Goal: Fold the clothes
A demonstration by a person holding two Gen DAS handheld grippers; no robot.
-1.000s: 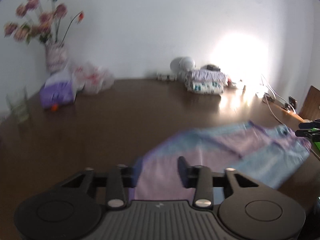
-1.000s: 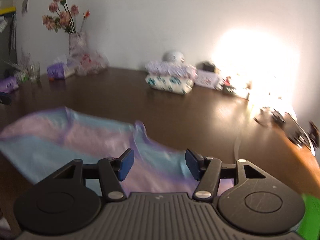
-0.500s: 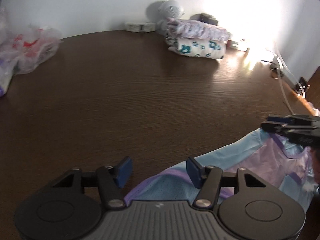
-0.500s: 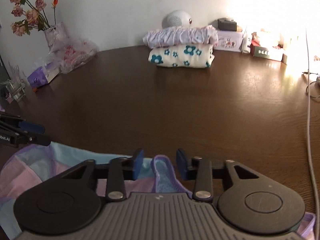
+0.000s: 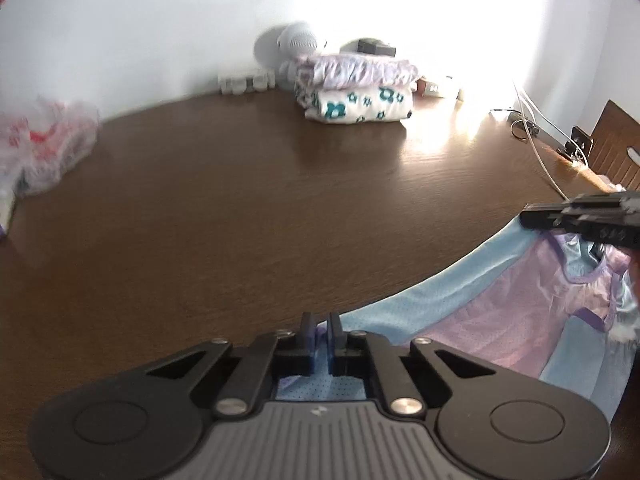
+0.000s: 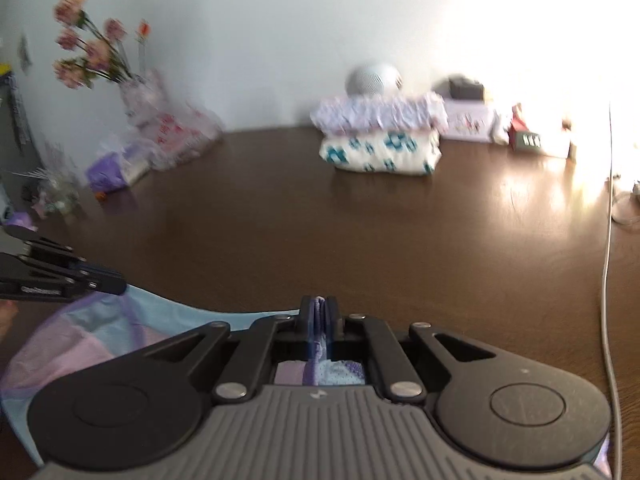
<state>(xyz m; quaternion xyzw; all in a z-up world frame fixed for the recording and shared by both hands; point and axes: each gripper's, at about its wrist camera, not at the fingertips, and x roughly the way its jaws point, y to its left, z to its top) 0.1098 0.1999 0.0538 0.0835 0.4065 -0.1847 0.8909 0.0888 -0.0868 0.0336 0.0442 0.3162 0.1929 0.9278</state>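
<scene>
Where the desk (image 5: pixel 248 200) runs out toward the wall it is bare brown wood across the middle, so open room ahead of both grippers; clutter sits only along the far edge: folded stack (image 5: pixel 356 92) with a white speaker (image 5: pixel 298 42) behind it, plastic bags (image 5: pixel 44 148) far left, cables (image 5: pixel 536 136) along the right edge; right wrist view adds a flower vase (image 6: pixel 140 92) at far left and small boxes (image 6: pixel 468 118) right of the stack.

Left gripper (image 5: pixel 319 332): jaws pressed together, pinching the near blue edge of the shirt (image 5: pixel 480 312); cloth shows in the slit between the pads and below them. Right gripper (image 6: pixel 319 316): jaws likewise closed, a purple-trimmed fold of the shirt (image 6: pixel 92 332) clamped upright between them. Each gripper shows in the other's view: right one at the shirt's far right corner (image 5: pixel 580 220), left one at the far left (image 6: pixel 60 276).

Shirt: thin mesh, light blue and lilac panels, purple binding at neck and armholes; lies at the near edge of the desk, strung between the two grippers, top edge drawn in a shallow curve, neckline bunched near the right gripper.
</scene>
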